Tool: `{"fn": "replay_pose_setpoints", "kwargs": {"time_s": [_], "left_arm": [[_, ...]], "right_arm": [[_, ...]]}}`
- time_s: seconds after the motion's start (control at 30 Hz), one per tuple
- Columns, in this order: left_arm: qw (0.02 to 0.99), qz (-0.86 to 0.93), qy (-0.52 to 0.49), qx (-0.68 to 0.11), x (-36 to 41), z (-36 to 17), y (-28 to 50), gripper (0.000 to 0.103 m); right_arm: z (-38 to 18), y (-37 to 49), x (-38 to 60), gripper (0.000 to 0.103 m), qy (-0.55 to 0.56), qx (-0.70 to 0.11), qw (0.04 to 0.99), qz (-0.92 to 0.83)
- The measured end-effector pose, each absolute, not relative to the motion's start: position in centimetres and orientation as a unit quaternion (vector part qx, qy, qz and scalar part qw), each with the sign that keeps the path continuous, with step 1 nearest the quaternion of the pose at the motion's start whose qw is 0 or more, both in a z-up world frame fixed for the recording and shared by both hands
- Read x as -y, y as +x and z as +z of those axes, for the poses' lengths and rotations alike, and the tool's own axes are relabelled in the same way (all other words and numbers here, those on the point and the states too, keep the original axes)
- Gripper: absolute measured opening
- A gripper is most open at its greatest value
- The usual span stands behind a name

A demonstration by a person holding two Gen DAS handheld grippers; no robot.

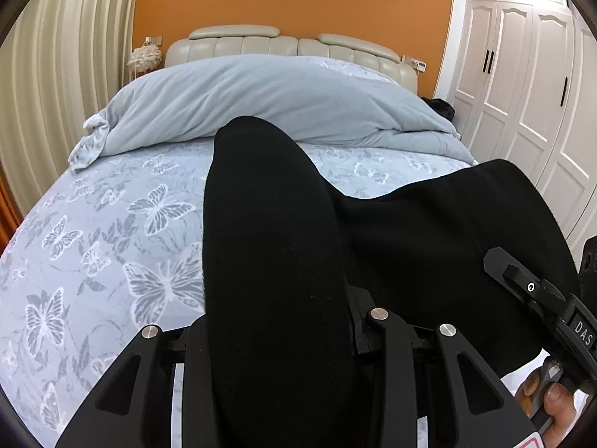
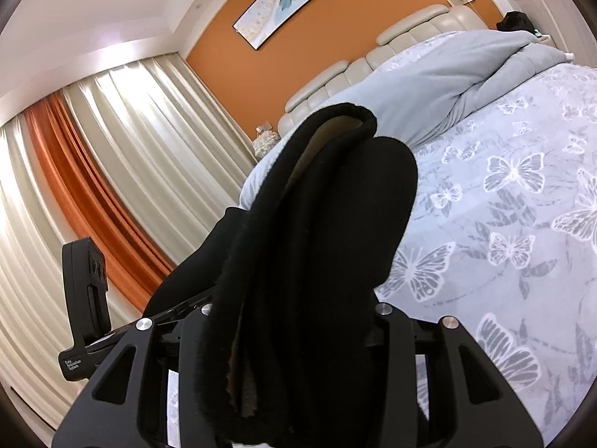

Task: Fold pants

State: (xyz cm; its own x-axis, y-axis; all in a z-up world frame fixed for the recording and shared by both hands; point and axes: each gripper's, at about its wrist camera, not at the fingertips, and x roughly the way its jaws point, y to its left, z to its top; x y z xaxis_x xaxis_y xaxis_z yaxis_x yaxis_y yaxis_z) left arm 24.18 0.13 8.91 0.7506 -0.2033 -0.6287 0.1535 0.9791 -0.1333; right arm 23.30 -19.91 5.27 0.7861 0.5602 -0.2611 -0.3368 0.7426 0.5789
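Black pants (image 1: 276, 231) fill the middle of the left wrist view, and my left gripper (image 1: 278, 321) is shut on a thick fold of them. The cloth hides both fingertips. It stretches rightward (image 1: 429, 231) in a raised span above the bed to the other tool's body (image 1: 537, 295), which a hand (image 1: 556, 399) holds. In the right wrist view my right gripper (image 2: 298, 313) is shut on a bunched edge of the pants (image 2: 328, 224). A brownish lining shows in that fold. The left tool's body (image 2: 86, 298) shows at the left.
Below lies a bed with a pale blue butterfly sheet (image 1: 112, 242) (image 2: 522, 224). A grey-blue duvet (image 1: 261, 97) is heaped by the cream headboard (image 1: 283, 43). White wardrobe doors (image 1: 522, 93) stand to the right and curtains (image 2: 93, 168) to the left.
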Motion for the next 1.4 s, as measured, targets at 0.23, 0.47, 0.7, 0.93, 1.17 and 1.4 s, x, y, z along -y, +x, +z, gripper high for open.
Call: {"fn": "replay_pose_setpoints", "kwargs": {"time_s": [0.23, 0.47, 0.7, 0.93, 1.17, 1.4], "left_arm": [[0.938, -0.093, -0.046, -0.331, -1.0, 8.9, 24.6, 0.032], [0.936, -0.090, -0.053, -0.336, -2.2, 8.2, 24.2, 0.033], [0.869, -0.075, -0.131, -0.471, -6.2, -4.0, 28.0, 0.054], [0.878, -0.080, -0.254, -0.398, -12.2, -0.4, 26.2, 0.073], [0.830, -0.110, -0.244, -0.489, -9.8, -6.0, 28.4, 0.049], [0.842, -0.151, -0.288, -0.431, -10.2, -1.1, 27.7, 0.031]], "right_arm": [[5.6, 24.1, 19.7, 0.039, 0.263, -0.207, 0.907, 0.257], [3.7, 24.6, 19.7, 0.039, 0.258, -0.232, 0.903, 0.254], [-6.0, 26.8, 23.4, 0.056, 0.228, -0.405, 0.874, 0.139], [-2.0, 25.2, 24.5, 0.096, 0.235, -0.355, 0.892, 0.154], [-8.4, 28.3, 23.4, 0.054, 0.322, -0.446, 0.819, 0.161], [1.1, 26.3, 21.1, 0.037, 0.245, -0.345, 0.876, 0.232]]}}
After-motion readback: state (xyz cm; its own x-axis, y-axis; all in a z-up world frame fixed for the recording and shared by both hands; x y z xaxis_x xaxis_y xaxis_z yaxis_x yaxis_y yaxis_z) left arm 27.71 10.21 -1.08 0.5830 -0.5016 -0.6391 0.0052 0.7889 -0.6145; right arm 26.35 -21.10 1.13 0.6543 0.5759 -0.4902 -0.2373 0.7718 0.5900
